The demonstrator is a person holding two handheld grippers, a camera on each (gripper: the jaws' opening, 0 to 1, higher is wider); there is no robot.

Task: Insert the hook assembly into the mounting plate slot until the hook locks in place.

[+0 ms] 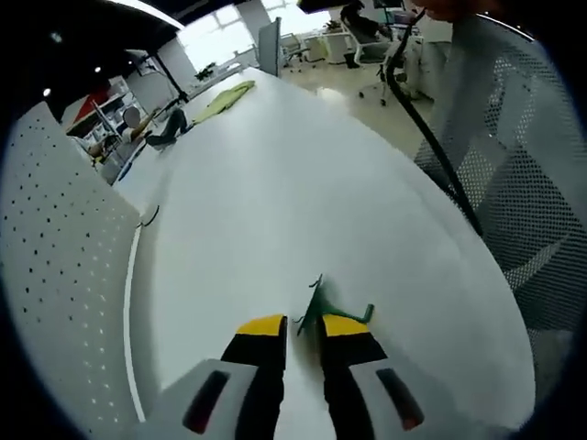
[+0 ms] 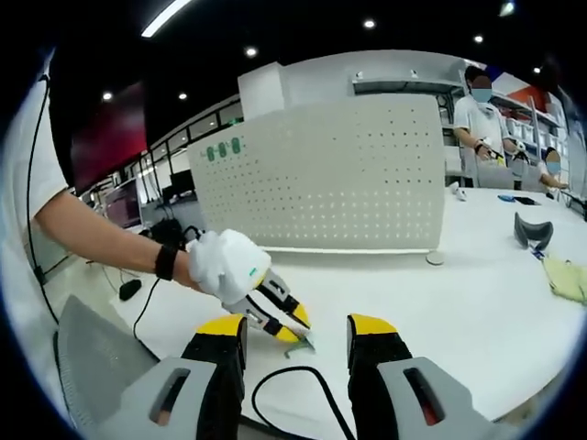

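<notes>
The green hook point(image 1: 316, 298) lies low on the white table point(image 1: 303, 183), and my left gripper point(image 1: 303, 323) is shut on it with its yellow-tipped jaws nearly together. In the right gripper view a gloved hand holds that left gripper point(image 2: 286, 323) down at the table, where a small piece of the hook point(image 2: 301, 346) shows at its tips. My right gripper point(image 2: 298, 328) stands open just behind it, holding nothing. The white perforated mounting plate point(image 2: 348, 174) stands upright across the table, and it also runs along the left edge of the left gripper view point(image 1: 55, 238).
A black cable point(image 2: 293, 385) loops near my right jaws. A grey mesh chair point(image 1: 514, 165) stands beside the table edge. A yellow-green cloth point(image 1: 225, 99) and a dark curved object point(image 2: 534, 229) lie farther off. People stand behind the table at right point(image 2: 477, 119).
</notes>
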